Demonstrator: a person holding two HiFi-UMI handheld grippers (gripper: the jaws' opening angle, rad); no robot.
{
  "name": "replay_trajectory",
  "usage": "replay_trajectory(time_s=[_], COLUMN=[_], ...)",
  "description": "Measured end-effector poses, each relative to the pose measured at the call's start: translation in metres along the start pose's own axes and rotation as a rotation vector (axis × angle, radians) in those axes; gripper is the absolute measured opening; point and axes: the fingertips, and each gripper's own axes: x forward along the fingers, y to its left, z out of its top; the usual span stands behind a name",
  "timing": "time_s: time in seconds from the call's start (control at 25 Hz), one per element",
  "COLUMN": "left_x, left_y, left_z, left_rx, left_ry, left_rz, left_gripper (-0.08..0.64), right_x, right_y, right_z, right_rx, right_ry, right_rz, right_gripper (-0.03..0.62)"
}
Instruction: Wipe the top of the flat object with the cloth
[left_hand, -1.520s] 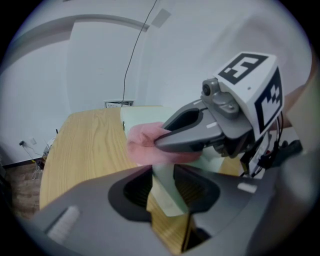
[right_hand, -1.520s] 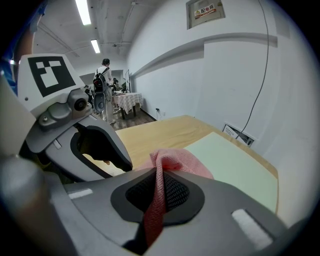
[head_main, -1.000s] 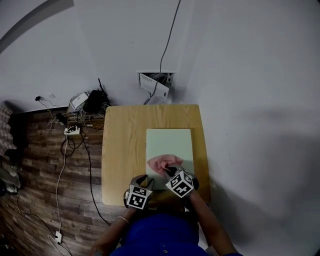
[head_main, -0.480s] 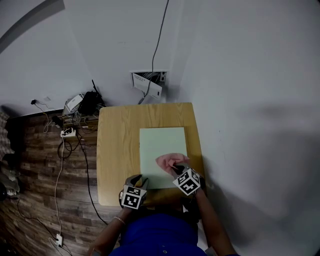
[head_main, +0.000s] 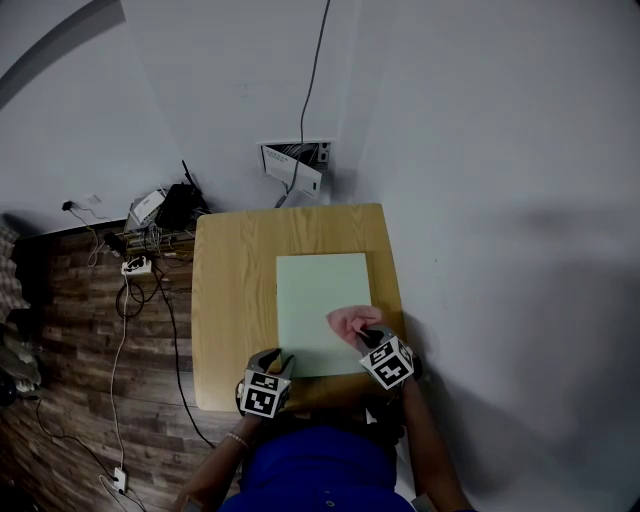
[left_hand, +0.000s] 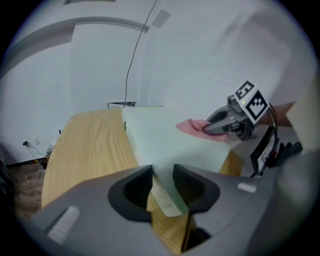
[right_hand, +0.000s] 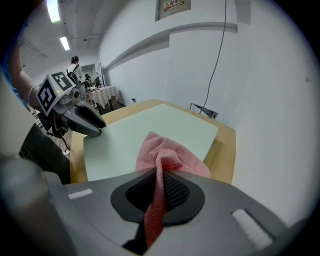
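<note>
A pale green flat board (head_main: 315, 285) lies on the wooden table (head_main: 232, 300). A pink cloth (head_main: 348, 322) rests on the board's near right part, and my right gripper (head_main: 368, 338) is shut on it. In the right gripper view the cloth (right_hand: 167, 152) bunches up between the jaws of that gripper (right_hand: 161, 192) and spreads onto the board (right_hand: 145, 127). My left gripper (head_main: 283, 358) sits at the board's near left corner. In the left gripper view its jaws (left_hand: 162, 185) are closed on the board's edge (left_hand: 167, 200), with the cloth (left_hand: 192, 126) farther right.
The table stands against a white wall on its right and far sides. An open wall box (head_main: 297, 160) with a hanging cable is behind it. Power strips, cables and devices (head_main: 160, 212) lie on the wood floor to the left. A person (right_hand: 75, 67) stands far off.
My right gripper has dragged the pink cloth to the right across the near part of the board. The left gripper stays on the near left corner.
</note>
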Motion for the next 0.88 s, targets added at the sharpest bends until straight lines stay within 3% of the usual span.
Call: replay_trajectory(time_s=[0.56,0.8,0.88], left_x=[0.000,-0.007,-0.011], left_y=[0.000,-0.002,-0.012], left_z=[0.001,-0.001,-0.007], left_rx=[-0.018,-0.085,-0.073], left_ry=[-0.029,-0.072,-0.053], left_rz=[0.031,0.021,-0.030], left_gripper=[0.123,0.114,0.183], right_x=[0.001,-0.001,-0.001], right_y=[-0.006,-0.005,-0.005], right_z=[-0.003,-0.002,-0.003], right_rx=[0.040,0.034,0.027], right_ry=[0.036,0.034,0.037], right_rz=[0.030,0.027,0.028], right_gripper=[0.015,0.015,0.015])
